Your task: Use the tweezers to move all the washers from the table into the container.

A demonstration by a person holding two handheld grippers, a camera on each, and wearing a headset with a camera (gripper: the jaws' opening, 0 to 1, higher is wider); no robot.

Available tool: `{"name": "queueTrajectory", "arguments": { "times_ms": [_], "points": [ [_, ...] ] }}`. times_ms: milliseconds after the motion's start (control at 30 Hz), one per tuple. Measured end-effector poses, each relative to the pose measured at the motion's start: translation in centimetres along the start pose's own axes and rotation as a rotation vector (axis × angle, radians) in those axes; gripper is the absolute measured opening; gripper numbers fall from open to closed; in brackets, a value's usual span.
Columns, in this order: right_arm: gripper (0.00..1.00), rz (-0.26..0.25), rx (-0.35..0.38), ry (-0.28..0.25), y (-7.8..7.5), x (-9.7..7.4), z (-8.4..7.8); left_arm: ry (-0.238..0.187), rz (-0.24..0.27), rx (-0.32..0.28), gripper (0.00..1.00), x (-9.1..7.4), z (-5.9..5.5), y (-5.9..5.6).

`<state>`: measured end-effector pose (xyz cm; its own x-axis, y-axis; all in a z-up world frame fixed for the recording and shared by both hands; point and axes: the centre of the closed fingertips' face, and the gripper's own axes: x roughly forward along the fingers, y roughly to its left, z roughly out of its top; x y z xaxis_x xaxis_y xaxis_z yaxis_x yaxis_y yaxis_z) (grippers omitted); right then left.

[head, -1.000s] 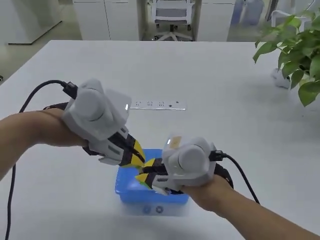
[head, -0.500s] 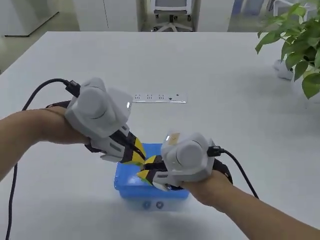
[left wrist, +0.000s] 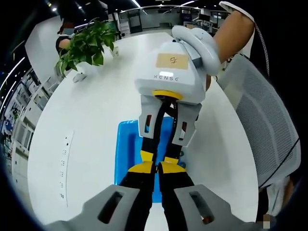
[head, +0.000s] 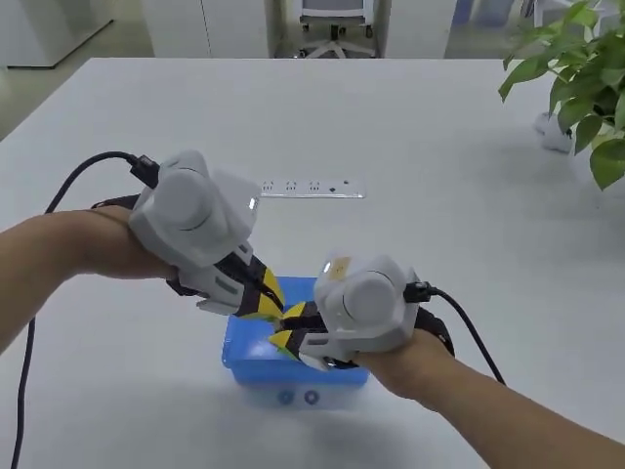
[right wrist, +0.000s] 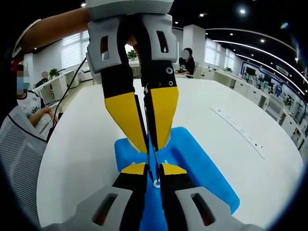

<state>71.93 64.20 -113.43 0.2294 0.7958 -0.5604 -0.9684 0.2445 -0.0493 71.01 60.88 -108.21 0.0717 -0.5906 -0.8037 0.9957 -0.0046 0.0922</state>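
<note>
A blue container (head: 246, 358) sits at the near edge of the white table, blue also in the left gripper view (left wrist: 126, 149) and the right gripper view (right wrist: 204, 168). Two small washers (head: 298, 398) lie on the table just in front of it. My left gripper (head: 276, 308) and right gripper (head: 283, 342) meet tip to tip over the container. Thin dark tweezers (right wrist: 150, 139) run from between the left gripper's (right wrist: 153, 144) yellow jaws down between my right gripper's (right wrist: 153, 169) jaws. A small pale ring sits at the tweezers' tip above the blue floor. Both grippers look shut on the tweezers.
A white power strip (head: 312, 189) lies in the table's middle, beyond the grippers. A potted plant (head: 576, 78) stands at the far right. Cables trail from both grippers. An office chair (head: 337, 15) stands beyond the far edge.
The head view has shifted a little. Both grippers stay tip to tip over the container; nothing else has visibly moved.
</note>
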Motion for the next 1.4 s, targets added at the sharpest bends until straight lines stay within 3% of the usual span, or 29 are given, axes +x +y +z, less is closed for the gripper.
{"name": "queueTrajectory", "arguments": {
  "times_ms": [767, 1400],
  "points": [
    [0.11, -0.013, -0.024, -0.025, 1.2, -2.3, 1.8, -0.006, 0.009, 0.021, 0.07, -1.9, 2.2, -1.4],
    [0.11, -0.015, -0.041, -0.035, 3.5, -3.7, 2.4, 0.002, 0.005, 0.051, 0.06, -2.8, 3.2, -4.2]
  ]
}}
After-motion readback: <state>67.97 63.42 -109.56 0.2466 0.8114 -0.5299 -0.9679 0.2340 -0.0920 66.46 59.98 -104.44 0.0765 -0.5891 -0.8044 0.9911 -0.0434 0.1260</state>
